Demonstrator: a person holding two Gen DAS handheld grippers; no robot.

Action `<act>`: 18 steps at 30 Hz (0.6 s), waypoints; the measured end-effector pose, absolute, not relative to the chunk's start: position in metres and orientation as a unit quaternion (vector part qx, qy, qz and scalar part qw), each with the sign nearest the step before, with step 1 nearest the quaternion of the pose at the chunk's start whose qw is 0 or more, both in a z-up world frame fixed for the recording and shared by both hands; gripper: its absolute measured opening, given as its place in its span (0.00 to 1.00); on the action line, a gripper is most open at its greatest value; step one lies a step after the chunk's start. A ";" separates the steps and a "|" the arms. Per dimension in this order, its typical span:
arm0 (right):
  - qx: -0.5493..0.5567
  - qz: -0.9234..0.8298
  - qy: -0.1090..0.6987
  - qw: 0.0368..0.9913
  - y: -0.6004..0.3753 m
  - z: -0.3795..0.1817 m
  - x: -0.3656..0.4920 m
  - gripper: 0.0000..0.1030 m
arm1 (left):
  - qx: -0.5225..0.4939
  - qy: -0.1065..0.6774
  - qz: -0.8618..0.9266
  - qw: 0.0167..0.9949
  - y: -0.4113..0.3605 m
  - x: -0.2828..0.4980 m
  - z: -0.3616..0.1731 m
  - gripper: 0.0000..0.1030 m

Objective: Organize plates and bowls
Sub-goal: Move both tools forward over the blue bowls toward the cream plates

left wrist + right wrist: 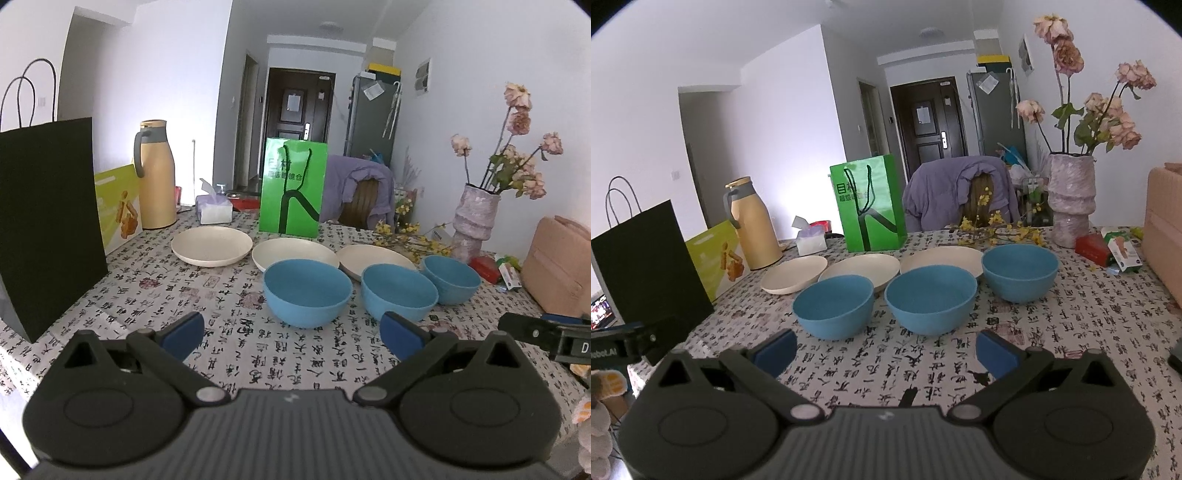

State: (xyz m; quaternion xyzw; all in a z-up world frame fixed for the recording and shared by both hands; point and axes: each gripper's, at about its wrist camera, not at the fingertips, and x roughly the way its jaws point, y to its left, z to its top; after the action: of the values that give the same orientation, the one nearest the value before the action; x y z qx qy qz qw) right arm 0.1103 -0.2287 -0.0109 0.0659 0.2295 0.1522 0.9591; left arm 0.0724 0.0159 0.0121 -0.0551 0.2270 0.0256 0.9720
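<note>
Three blue bowls stand in a row on the patterned tablecloth: left bowl [307, 292] [834, 306], middle bowl [399, 292] [931, 298], right bowl [451, 278] [1019, 271]. Behind them lie three cream plates, a left plate [212, 245] [794, 275], a middle plate [291, 251] [860, 271] and a right plate [373, 258] [942, 258]. My left gripper [291, 334] is open, just short of the left bowl, holding nothing. Open as well, my right gripper [886, 349] hovers before the left and middle bowls. Part of the right gripper [546, 334] shows at the left wrist view's right edge.
A black paper bag [48, 221] [646, 258] stands at the left, beside a yellow-green box [118, 206] and a tan thermos [157, 173] [753, 225]. A green bag [293, 186] [868, 203] and tissue box [216, 208] sit behind the plates. A vase of dried flowers [476, 221] [1071, 199] stands right.
</note>
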 end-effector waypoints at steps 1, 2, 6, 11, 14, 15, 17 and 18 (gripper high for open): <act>0.067 0.154 0.231 0.959 -0.228 -0.011 0.115 1.00 | -0.056 0.227 0.025 0.972 0.018 0.077 0.012 1.00; 0.068 0.155 0.231 0.958 -0.227 -0.011 0.120 1.00 | -0.056 0.227 0.026 0.972 0.019 0.081 0.012 1.00; 0.077 0.165 0.235 0.955 -0.223 -0.012 0.140 1.00 | -0.062 0.229 0.028 0.971 0.027 0.097 0.011 1.00; 0.081 0.176 0.237 0.952 -0.216 -0.013 0.161 1.00 | -0.062 0.231 0.031 0.971 0.034 0.116 0.012 1.00; 0.082 0.177 0.236 0.952 -0.213 -0.013 0.171 1.00 | -0.061 0.230 0.030 0.971 0.037 0.125 0.013 1.00; 0.083 0.177 0.237 0.952 -0.213 -0.013 0.174 1.00 | -0.061 0.229 0.030 0.971 0.038 0.128 0.014 1.00; 0.085 0.179 0.236 0.951 -0.212 -0.012 0.181 1.00 | -0.062 0.225 0.030 0.972 0.041 0.133 0.015 1.00; 0.087 0.179 0.235 0.951 -0.212 -0.011 0.184 1.00 | -0.064 0.222 0.030 0.972 0.042 0.136 0.016 1.00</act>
State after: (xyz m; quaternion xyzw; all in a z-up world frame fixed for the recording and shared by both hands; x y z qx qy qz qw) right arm 0.1839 -0.2123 -0.0112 0.0866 0.2352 0.1794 0.9513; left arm 0.1358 0.0424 0.0163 -0.0639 0.2221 0.0299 0.9725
